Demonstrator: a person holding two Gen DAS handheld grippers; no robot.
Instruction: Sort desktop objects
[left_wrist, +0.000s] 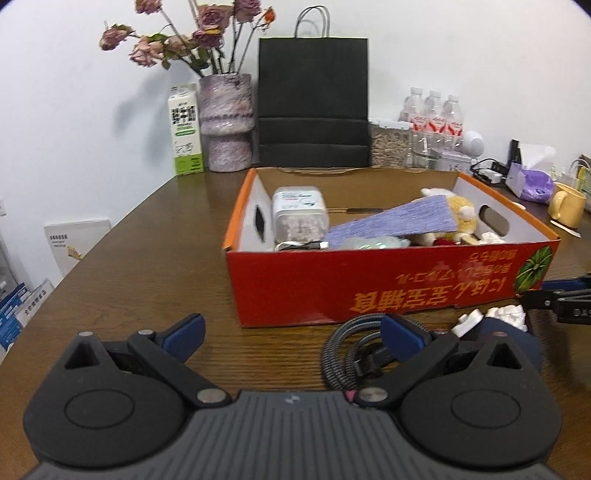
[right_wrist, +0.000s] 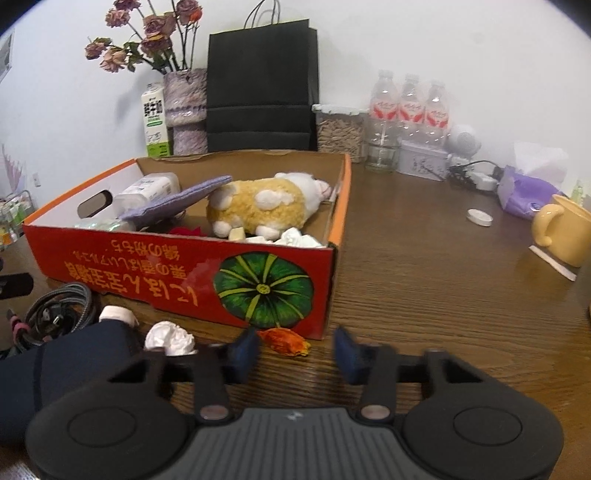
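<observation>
Right wrist view: right claw (right_wrist: 297, 352) wide, empty, near dried orange flower (right_wrist: 284, 341).
Left claw (left_wrist: 291, 334): wide, empty.
Risk: brittle flower crumbles if squeezed against red cardboard box (right_wrist: 177, 275).

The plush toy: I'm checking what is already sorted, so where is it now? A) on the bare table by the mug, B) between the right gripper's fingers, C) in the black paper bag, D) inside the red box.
D: the yellow-and-white plush toy lies inside the red box, beside a purple cloth, while the right gripper is open and holds nothing.
</observation>
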